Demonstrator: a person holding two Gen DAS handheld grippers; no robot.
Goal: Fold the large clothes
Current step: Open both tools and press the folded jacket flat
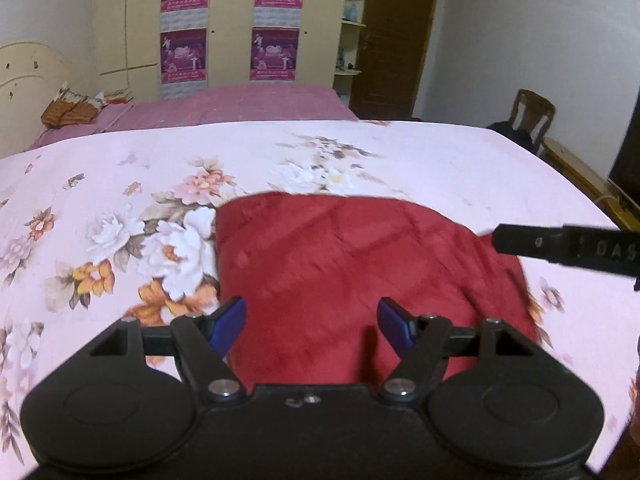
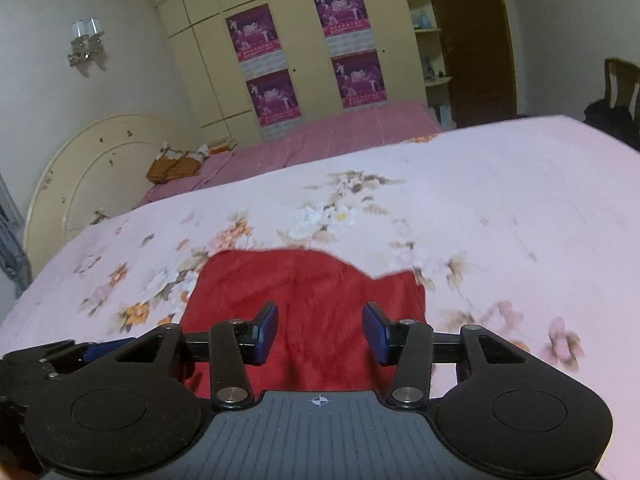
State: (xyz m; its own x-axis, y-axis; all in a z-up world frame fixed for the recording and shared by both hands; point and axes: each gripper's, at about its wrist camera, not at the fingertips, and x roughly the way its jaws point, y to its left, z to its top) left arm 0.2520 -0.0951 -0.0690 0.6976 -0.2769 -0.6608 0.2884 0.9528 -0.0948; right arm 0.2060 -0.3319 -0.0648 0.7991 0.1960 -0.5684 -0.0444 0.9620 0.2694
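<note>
Red garment (image 1: pixel 340 264): lying folded near the floral bedspread (image 1: pixel 120 168)'s front edge.
Left gripper (image 1: pixel 312 320): hovering wide, empty.
Right gripper (image 2: pixel 320 332): gaping, holding nothing, released.

Red garment (image 1: pixel 340 256), pink floral bedsheet (image 1: pixel 120 200), seemingly blue-padded black tool (image 1: pixel 311 322)

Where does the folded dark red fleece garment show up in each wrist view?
Left wrist view: the folded dark red fleece garment fills the centre to lower right, on the pink floral bedsheet.
Right wrist view: the garment sits at lower centre, running under the gripper.
Shared landmark: the four purple posters on the cream wardrobe behind.
</note>
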